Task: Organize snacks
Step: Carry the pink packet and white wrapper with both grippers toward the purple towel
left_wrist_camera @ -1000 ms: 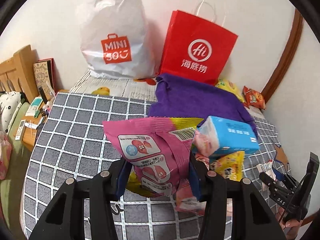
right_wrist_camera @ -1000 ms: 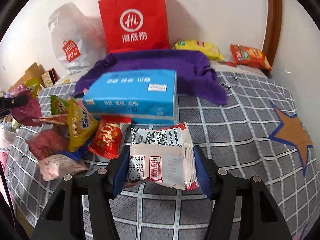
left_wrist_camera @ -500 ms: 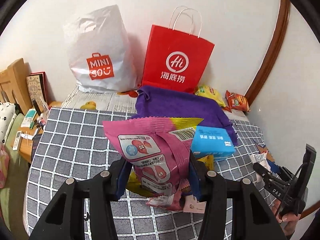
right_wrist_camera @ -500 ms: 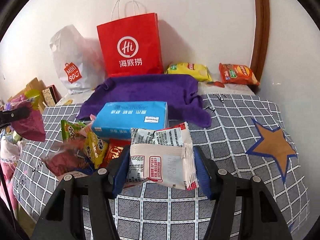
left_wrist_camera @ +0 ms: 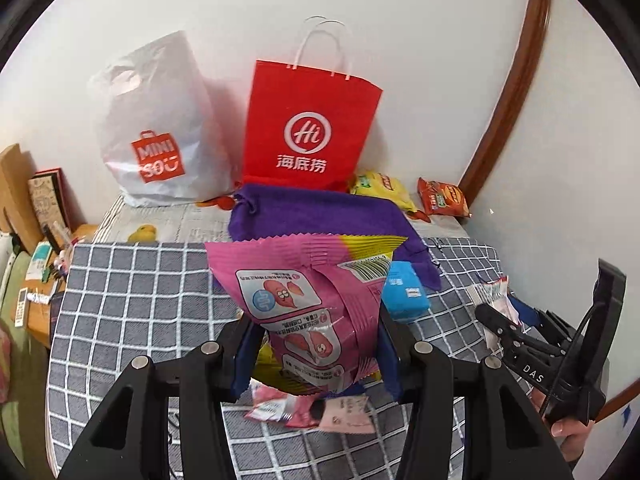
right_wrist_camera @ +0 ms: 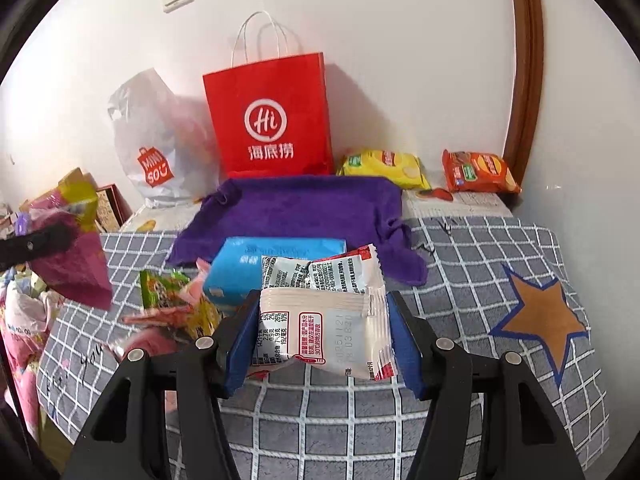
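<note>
Over a bed spread with a grey, white-checked quilt (right_wrist_camera: 460, 264), we hold two snacks aloft. Our left gripper (left_wrist_camera: 316, 344) pinches a pink and yellow foil snack bag (left_wrist_camera: 304, 292) printed with cartoon sweet potatoes and a barcode. Our right gripper (right_wrist_camera: 320, 336) pinches a white and red plastic snack packet (right_wrist_camera: 324, 312) showing a nutrition table and a stamped date. Below lie a blue tissue pack (right_wrist_camera: 256, 264), a purple towel (right_wrist_camera: 312, 208) and a heap of loose snack packets (right_wrist_camera: 172, 308). Against the white wall stand a red paper carrier bag (right_wrist_camera: 272, 120) marked "Hi" above Chinese characters and a white plastic bag (left_wrist_camera: 160, 128) reading "MINI SO". Yellow (right_wrist_camera: 384, 164) and orange (right_wrist_camera: 480, 172) snack bags lie beside them.
</note>
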A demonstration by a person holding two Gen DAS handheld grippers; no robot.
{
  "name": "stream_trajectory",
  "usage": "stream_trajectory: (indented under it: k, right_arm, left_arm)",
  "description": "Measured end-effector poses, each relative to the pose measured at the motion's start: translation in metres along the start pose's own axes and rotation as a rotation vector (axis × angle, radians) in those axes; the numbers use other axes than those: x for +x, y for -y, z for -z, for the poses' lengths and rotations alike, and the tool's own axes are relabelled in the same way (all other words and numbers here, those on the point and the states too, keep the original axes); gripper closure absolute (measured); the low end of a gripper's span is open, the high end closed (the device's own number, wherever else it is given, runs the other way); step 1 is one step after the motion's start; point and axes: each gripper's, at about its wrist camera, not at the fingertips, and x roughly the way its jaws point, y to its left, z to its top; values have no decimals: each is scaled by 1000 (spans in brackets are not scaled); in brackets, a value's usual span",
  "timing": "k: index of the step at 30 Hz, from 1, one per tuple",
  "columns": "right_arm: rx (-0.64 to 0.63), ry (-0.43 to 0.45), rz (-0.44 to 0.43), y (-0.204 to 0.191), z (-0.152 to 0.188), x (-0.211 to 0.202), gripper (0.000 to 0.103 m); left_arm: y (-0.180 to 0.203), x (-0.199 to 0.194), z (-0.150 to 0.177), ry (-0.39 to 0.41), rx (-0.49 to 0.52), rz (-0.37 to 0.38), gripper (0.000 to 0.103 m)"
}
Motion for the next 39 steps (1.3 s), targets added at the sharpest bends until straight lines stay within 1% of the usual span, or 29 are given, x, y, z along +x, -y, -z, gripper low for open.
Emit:
stream_trajectory:
  k: [7, 9, 14, 19, 25, 31, 39]
  right_arm:
    - [0, 33, -6, -1, -34, 4, 43]
    - [-3, 40, -3, -1, -45, 8, 43]
    - [-9, 47, -5, 0, -72, 24, 43]
    - [-7, 55, -12, 1, -97, 45, 43]
    - [-26, 82, -10, 1, -125, 66, 43]
    - [-29, 71, -34, 3, -147, 95, 43]
    - [-61, 75, -38, 1, -178, 127, 43]
  left_arm:
    - [21, 16, -25, -3, 44, 24, 55]
    - [23, 24, -35, -4, 38, 14, 55]
    - [28, 42, -57, -5, 46, 22, 55]
    - [31, 59, -79, -2, 64, 9, 55]
    - [25, 82, -104, -7, 62, -17, 55]
    - [14, 109, -125, -23, 50, -46, 55]
    - [5, 140, -146, -44, 61, -82, 55]
